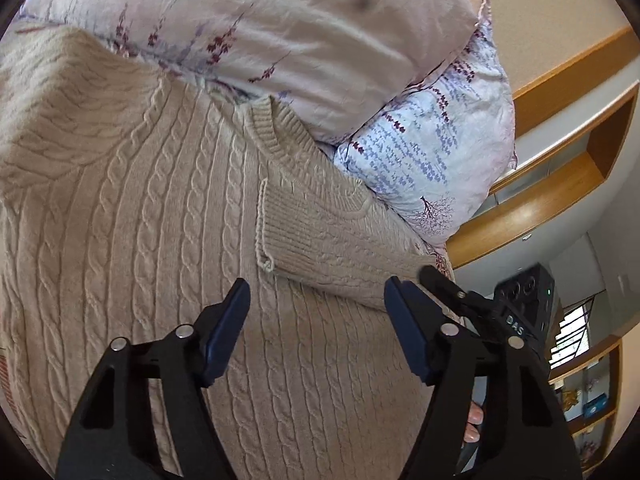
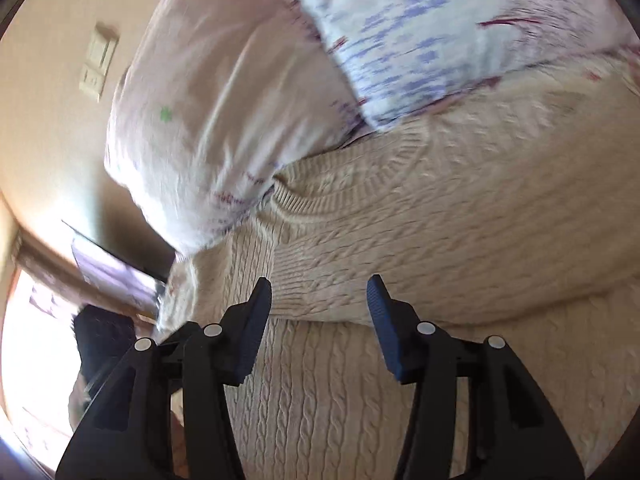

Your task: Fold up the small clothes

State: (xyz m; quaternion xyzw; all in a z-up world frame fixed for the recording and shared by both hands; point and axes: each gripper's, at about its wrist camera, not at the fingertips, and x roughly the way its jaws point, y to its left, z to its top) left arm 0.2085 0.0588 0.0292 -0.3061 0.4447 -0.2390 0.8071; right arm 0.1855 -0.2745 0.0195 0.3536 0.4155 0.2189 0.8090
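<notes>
A beige cable-knit sweater (image 1: pixel 152 232) lies spread on the bed, one sleeve folded across its body with the ribbed cuff (image 1: pixel 288 232) near the middle. My left gripper (image 1: pixel 316 300) is open and empty just above the knit, below the cuff. The right gripper shows at the left wrist view's right edge (image 1: pixel 452 288). In the right wrist view the sweater (image 2: pixel 400 240) fills the frame, its ribbed neckline (image 2: pixel 320 196) by the pillows. My right gripper (image 2: pixel 320 296) is open and empty over a folded edge.
Two floral pillows (image 1: pixel 280 32) (image 1: pixel 432 132) lie against the sweater's neckline, and they also show in the right wrist view (image 2: pixel 224 128). Wooden shelves (image 1: pixel 560 184) and a wall stand beyond them. A wall switch plate (image 2: pixel 98 62) is at the left.
</notes>
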